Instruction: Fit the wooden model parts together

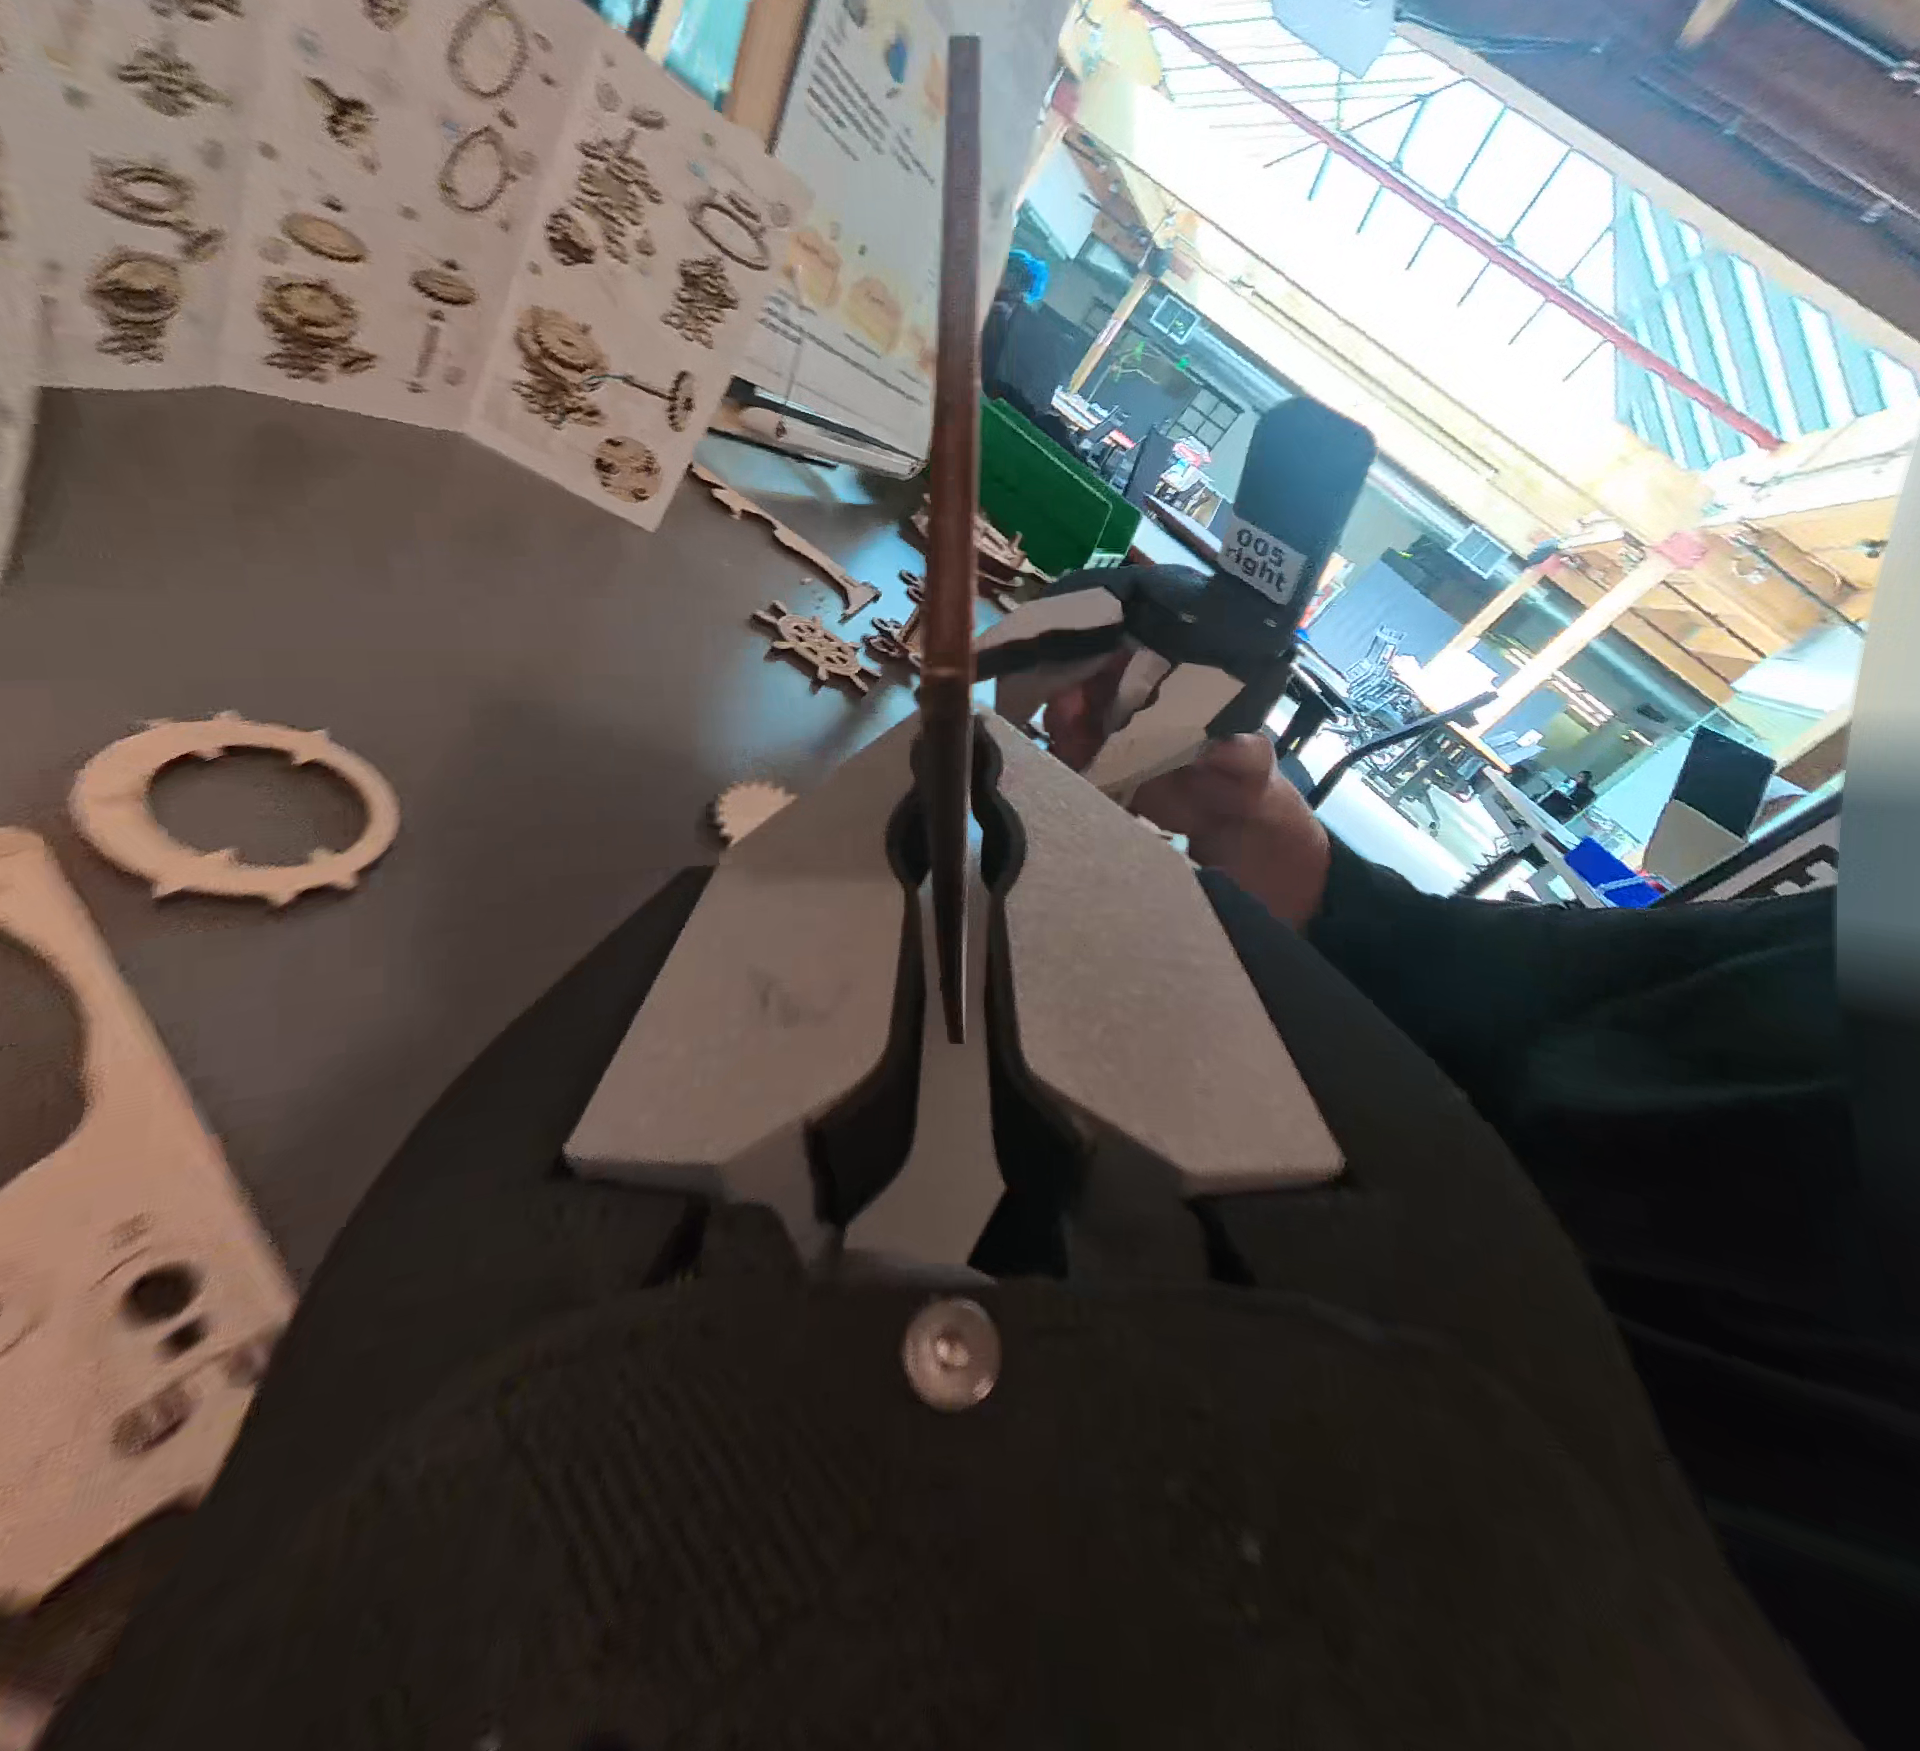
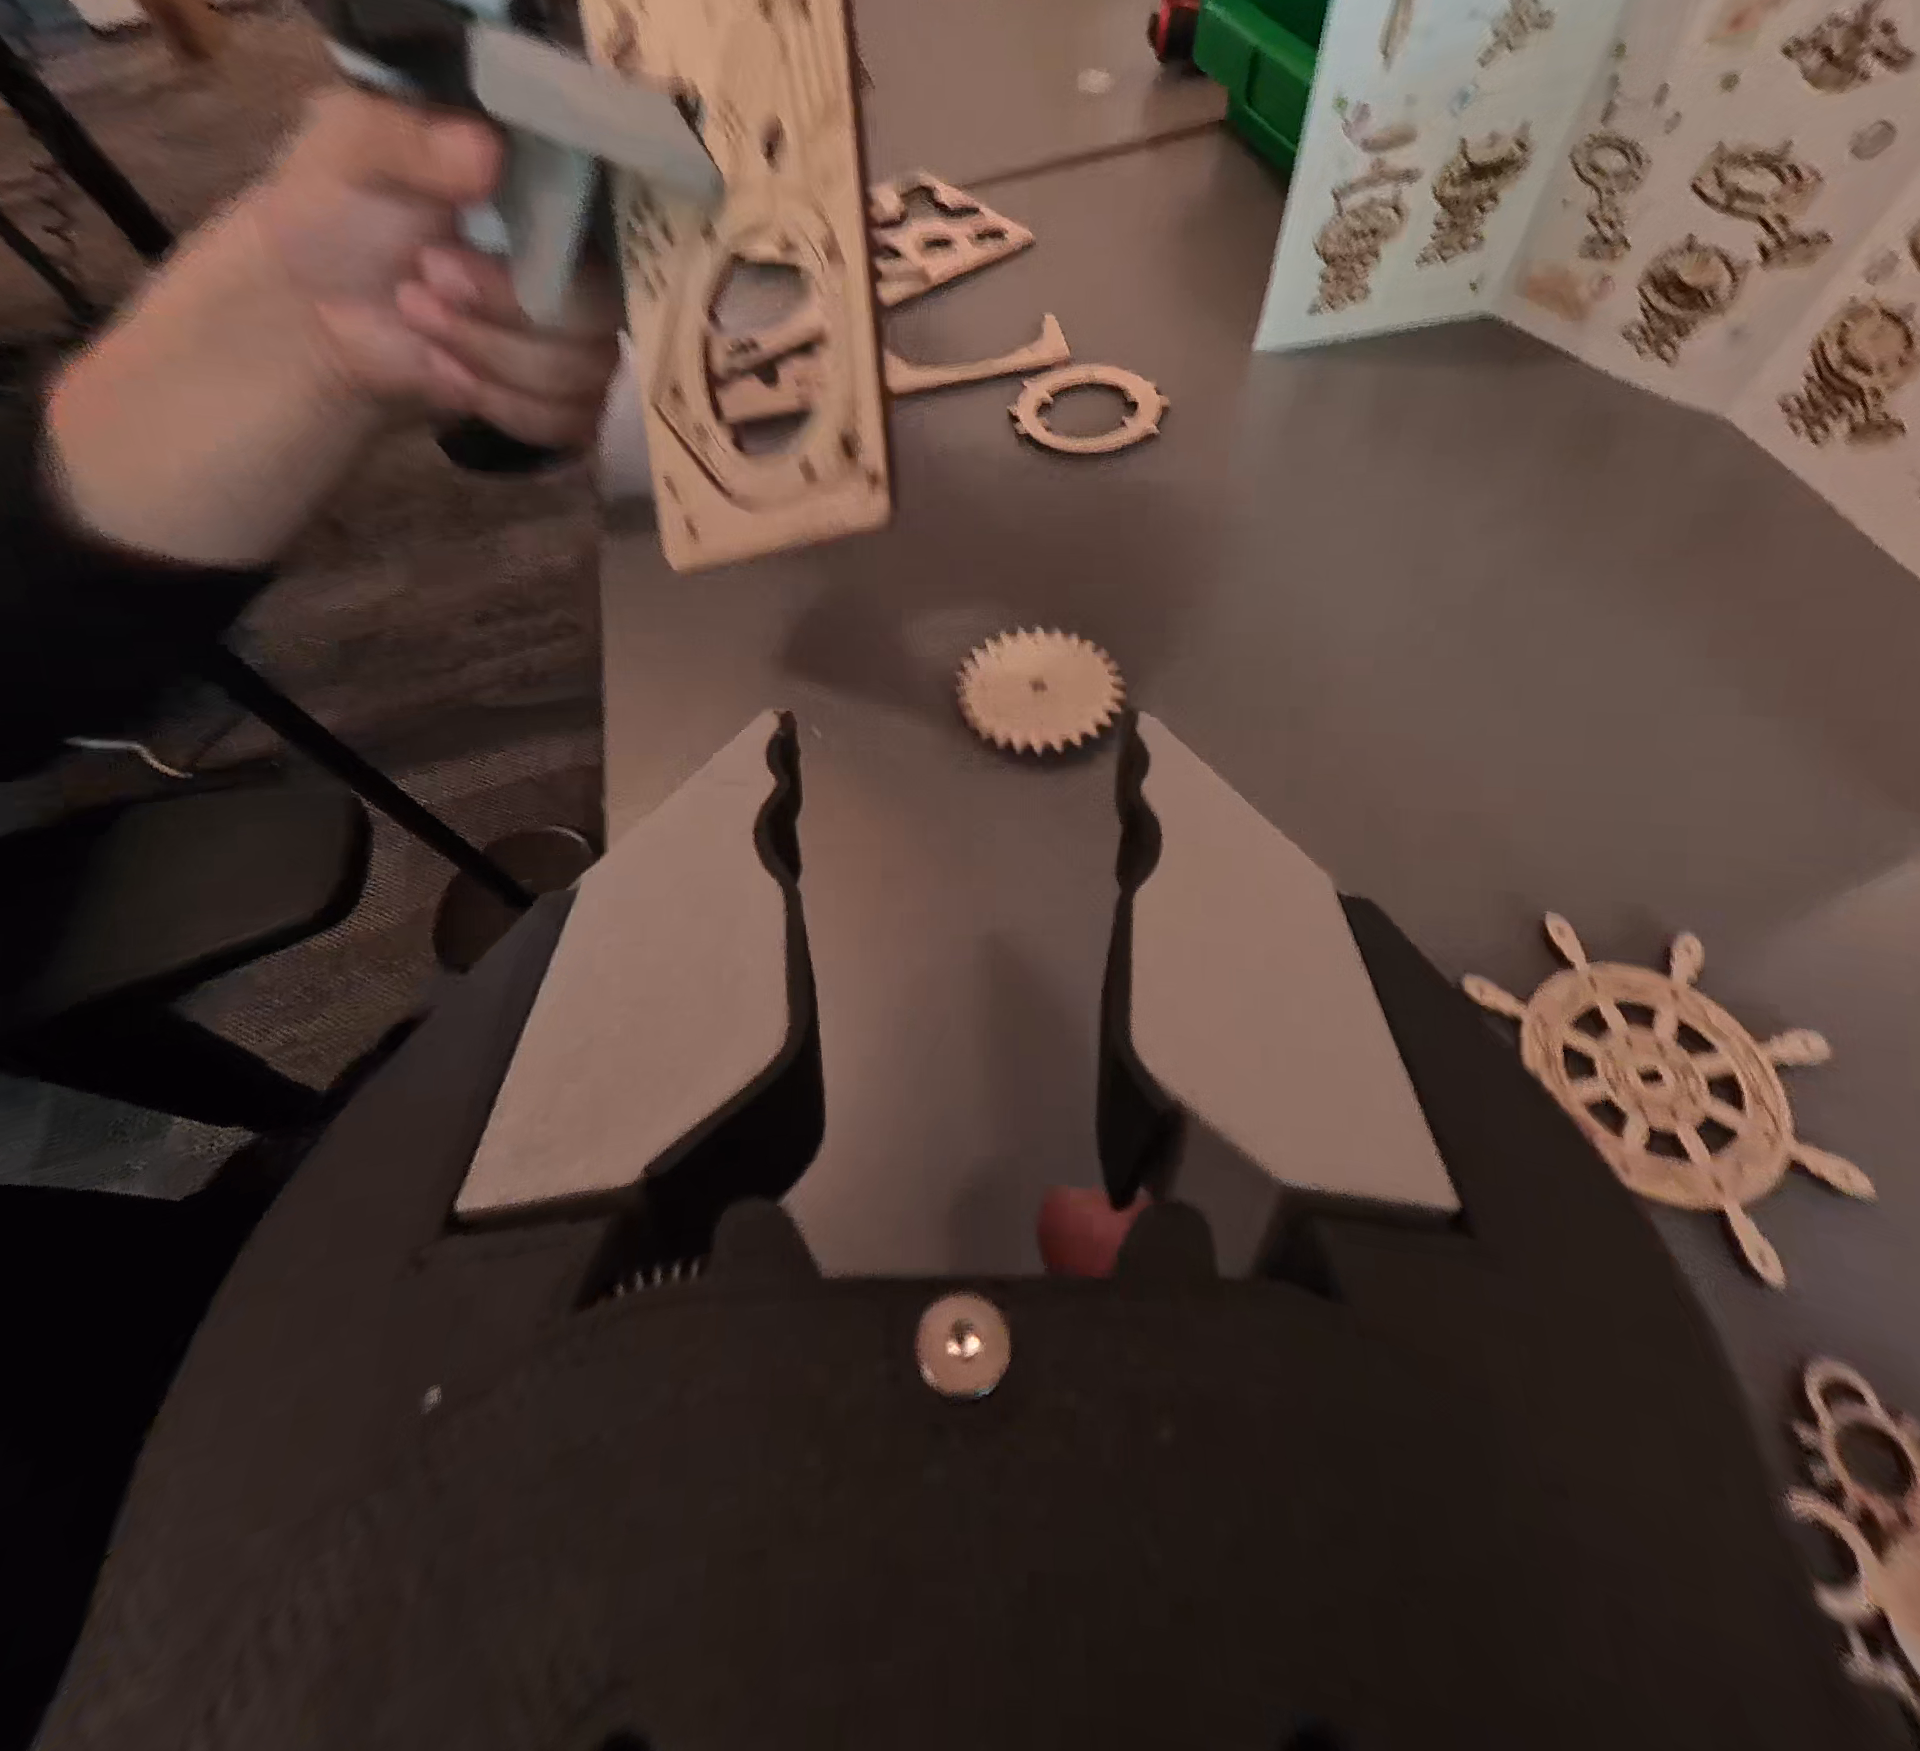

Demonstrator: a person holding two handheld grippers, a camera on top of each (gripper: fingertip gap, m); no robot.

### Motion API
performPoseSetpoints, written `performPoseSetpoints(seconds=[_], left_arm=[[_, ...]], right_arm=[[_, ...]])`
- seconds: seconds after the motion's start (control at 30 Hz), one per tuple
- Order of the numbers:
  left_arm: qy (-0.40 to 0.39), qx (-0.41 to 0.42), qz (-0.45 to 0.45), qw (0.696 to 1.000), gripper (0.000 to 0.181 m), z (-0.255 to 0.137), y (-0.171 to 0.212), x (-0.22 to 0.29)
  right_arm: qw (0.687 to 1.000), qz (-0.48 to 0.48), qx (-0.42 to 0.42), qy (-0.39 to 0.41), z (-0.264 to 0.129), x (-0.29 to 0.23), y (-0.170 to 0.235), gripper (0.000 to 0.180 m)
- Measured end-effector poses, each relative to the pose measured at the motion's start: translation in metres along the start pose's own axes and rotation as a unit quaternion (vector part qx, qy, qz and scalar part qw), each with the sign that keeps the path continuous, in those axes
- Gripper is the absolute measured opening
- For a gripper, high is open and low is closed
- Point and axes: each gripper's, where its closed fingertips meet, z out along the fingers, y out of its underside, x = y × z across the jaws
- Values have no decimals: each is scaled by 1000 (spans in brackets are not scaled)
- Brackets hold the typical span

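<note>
A: Where's the wooden panel (image 2: pixel 727 184)?

B: Up in the air, clear of the bench (image 2: pixel 1351 662). The left gripper (image 1: pixel 951 756) has its jaws pressed on it, pinching it edge-on. From the right wrist view it hangs upright over the near edge, flat face showing.

A: And the right gripper (image 2: pixel 961 745)?

B: Jaws spread, nothing between them, hovering low above the toothed gear (image 2: pixel 1039 688) lying flat on the bench.

A: How will these pieces handle?

B: I'd judge them light, stiff and thin: laser-cut sheet, likely brittle at the narrow bridges round the oval cut-out. Better to grip the panel on solid margin, as now. The gear lies flat (awkward for jaws), so it probably wants taking by its rim, not its teeth.

A: Anything unclear?

B: Plenty. The panel is blurred, so its small slots can't be read. Its top is cut off. The ship's wheel (image 2: pixel 1652 1088) and ring (image 2: pixel 1091 408) are plain enough, but the piece at lower right is cropped and smeared.
</note>
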Motion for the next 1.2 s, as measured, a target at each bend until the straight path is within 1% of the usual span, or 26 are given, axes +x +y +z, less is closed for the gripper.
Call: performPoseSetpoints(seconds=[0.1, 0.2, 0.27, 0.3, 0.37, 0.47, 0.57, 0.6, 0.67, 0.7, 0.8, 0.87, 0.93, 1.0, 1.07, 1.1, 1.13, 1.17, 1.2], left_arm=[[-32, -45, -14, 998, 1, -21, -4, -19], [-60, -100, -40, 992, 1, -29, 4, -44], [-52, -107, -50, 992, 1, -28, 8, -45], [-51, -104, -47, 992, 1, -26, 9, -43], [-53, -83, -41, 994, 1, -22, 8, -42], [-50, -79, -38, 995, 1, -15, 18, -42], [-38, -82, -34, 995, 1, -10, 23, -35], [-33, -83, -26, 996, 1, -9, 24, -32], [-33, -93, -18, 995, 1, -7, 28, -30], [-30, -97, -17, 995, 1, -6, 30, -29], [-14, -90, -21, 996, 1, -4, 29, -24], [9, -82, -25, 996, 1, -2, 28, -15], [12, -80, -27, 996, 1, 0, 29, -13], [14, -86, -27, 996, 1, 2, 32, -10], [25, -89, -33, 995, 1, 5, 34, -4], [35, -87, -38, 995, 1, 7, 34, 1], [46, -86, -43, 994, 1, 10, 33, 6], [55, -85, -47, 994, 1, 13, 33, 12], [60, -84, -46, 994, 1, 15, 33, 16]], right_arm=[[996, -11, -78, 37, 7, 4, 25, 60], [991, -35, -112, 65, 22, 1, 33, 62], [987, -49, -119, 94, 32, 6, 31, 64], [984, -53, -127, 110, 37, 11, 30, 68], [980, -59, -142, 122, 49, 19, 28, 73], [975, -63, -168, 134, 64, 31, 31, 76], [976, -55, -164, 132, 69, 35, 29, 65], [976, -55, -163, 133, 68, 36, 30, 58], [975, -58, -161, 139, 65, 41, 31, 37], [974, -61, -160, 150, 63, 45, 31, 33], [973, -65, -149, 164, 58, 49, 29, 41], [979, -66, -117, 151, 53, 40, 20, 44], [987, -55, -84, 123, 43, 28, 11, 42], [997, -36, -40, 47, 34, 3, -1, 44], [998, -22, 1, -64, 27, -34, -11, 35], [995, -9, 4, -97, 26, -44, -12, 35], [994, 6, -8, -105, 28, -46, -8, 37], [994, 14, -22, -108, 31, -46, -4, 35], [993, 15, -26, -117, 32, -48, -2, 21]])
